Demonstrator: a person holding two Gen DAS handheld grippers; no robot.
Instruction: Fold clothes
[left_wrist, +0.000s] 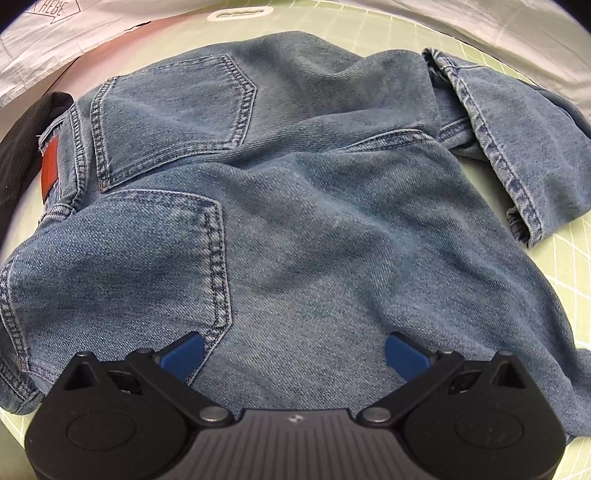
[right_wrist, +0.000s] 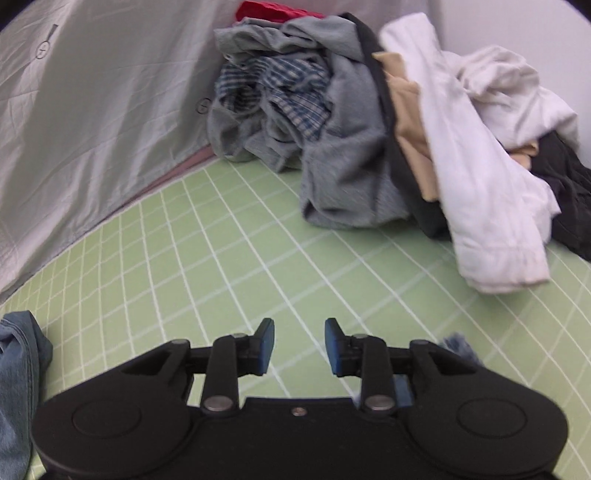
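A pair of blue jeans lies back side up and loosely folded on the green grid mat, back pockets and a red waist label showing, leg hems at the right. My left gripper is open wide, its blue fingertips just over the denim near the lower pocket, holding nothing. My right gripper is open and empty, low over the bare mat. An edge of the jeans shows at the far left of the right wrist view.
A pile of unfolded clothes, grey, checked, beige, white, black and red, stands at the back right. A grey sheet wall runs along the left. A dark garment lies left of the jeans.
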